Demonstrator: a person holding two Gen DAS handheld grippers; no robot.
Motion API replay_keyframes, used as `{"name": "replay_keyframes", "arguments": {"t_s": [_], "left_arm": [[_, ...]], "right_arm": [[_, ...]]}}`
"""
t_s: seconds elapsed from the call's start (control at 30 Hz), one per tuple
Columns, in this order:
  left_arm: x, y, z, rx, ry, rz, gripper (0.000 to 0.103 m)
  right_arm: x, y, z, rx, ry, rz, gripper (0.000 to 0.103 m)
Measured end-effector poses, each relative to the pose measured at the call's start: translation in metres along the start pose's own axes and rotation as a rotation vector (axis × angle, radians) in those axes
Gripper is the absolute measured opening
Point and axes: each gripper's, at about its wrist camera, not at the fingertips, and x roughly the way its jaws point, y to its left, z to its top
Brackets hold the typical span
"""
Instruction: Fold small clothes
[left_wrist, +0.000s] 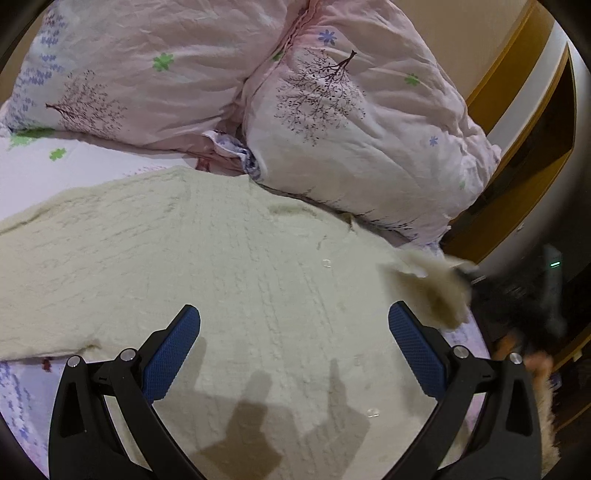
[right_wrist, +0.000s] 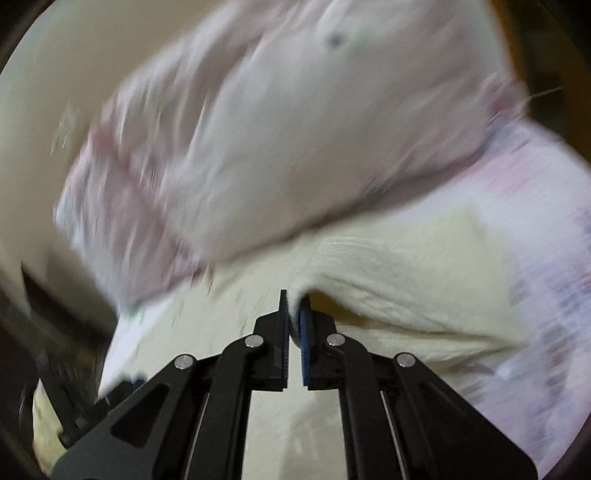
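A cream knitted garment (left_wrist: 207, 266) lies spread flat on the bed, with clear buttons down its front. My left gripper (left_wrist: 293, 321) is open and empty, hovering just above its middle. My right gripper (right_wrist: 294, 314) is shut on a fold of the same cream garment (right_wrist: 406, 280) and lifts its edge. The right wrist view is blurred by motion. In the left wrist view the lifted, blurred corner of the garment (left_wrist: 432, 291) shows at the right, with the dark blurred right gripper beside it.
Two pink floral pillows (left_wrist: 155, 74) (left_wrist: 362, 122) lie at the head of the bed, just behind the garment. The floral bedsheet (left_wrist: 33, 166) shows at the left. A wooden frame (left_wrist: 517, 92) and the bed's edge are at the right.
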Motion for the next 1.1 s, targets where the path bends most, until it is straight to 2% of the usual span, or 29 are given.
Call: {"name": "replay_keyframes", "arguments": {"t_s": [0.03, 0.1, 0.17, 0.2, 0.27, 0.4, 0.63, 0.67, 0.7, 0.73, 0.83, 0.9, 0.97, 1.0, 1.1], "left_arm": [[0.001, -0.001, 0.0, -0.007, 0.003, -0.01, 0.102], [0.002, -0.001, 0.0, -0.014, 0.011, -0.016, 0.102], [0.004, 0.0, 0.0, -0.02, 0.021, -0.026, 0.102], [0.004, 0.001, 0.0, -0.021, 0.026, -0.028, 0.102], [0.006, 0.002, 0.001, -0.026, 0.034, -0.035, 0.102], [0.01, 0.006, 0.003, -0.049, 0.049, -0.051, 0.102], [0.016, 0.015, 0.002, -0.108, 0.085, -0.094, 0.099], [0.016, 0.017, 0.002, -0.112, 0.088, -0.097, 0.096], [0.016, 0.018, 0.002, -0.119, 0.091, -0.099, 0.095], [0.017, 0.021, 0.002, -0.129, 0.096, -0.107, 0.093], [0.02, 0.028, 0.001, -0.173, 0.107, -0.124, 0.092], [0.022, 0.032, 0.0, -0.198, 0.113, -0.135, 0.092], [0.024, 0.035, -0.002, -0.224, 0.12, -0.143, 0.092], [0.025, 0.037, -0.003, -0.234, 0.123, -0.146, 0.092], [0.028, 0.041, -0.004, -0.261, 0.135, -0.149, 0.09]], "right_arm": [[0.021, 0.003, -0.01, 0.0, 0.068, 0.009, 0.005], [0.042, 0.0, -0.024, 0.029, 0.139, 0.012, 0.01], [0.044, -0.011, -0.036, 0.102, 0.167, 0.028, 0.014], [0.043, -0.019, -0.038, 0.145, 0.167, 0.041, 0.02], [0.036, -0.036, -0.037, 0.225, 0.138, 0.046, 0.029], [0.019, -0.063, -0.031, 0.331, 0.056, 0.023, 0.035], [0.024, -0.071, -0.01, 0.417, 0.002, -0.042, 0.034], [0.024, -0.068, -0.007, 0.411, -0.011, -0.06, 0.028], [0.025, -0.062, -0.004, 0.373, -0.025, -0.088, 0.012], [0.026, -0.05, 0.0, 0.298, -0.046, -0.127, 0.007], [0.026, -0.014, 0.002, 0.122, -0.094, -0.167, 0.006], [0.032, 0.025, -0.003, -0.047, -0.095, -0.122, 0.006], [0.049, 0.068, -0.019, -0.261, -0.008, -0.071, 0.007], [0.057, 0.081, -0.029, -0.33, 0.039, -0.057, 0.013], [0.08, 0.095, -0.056, -0.417, 0.181, -0.001, 0.023]]}}
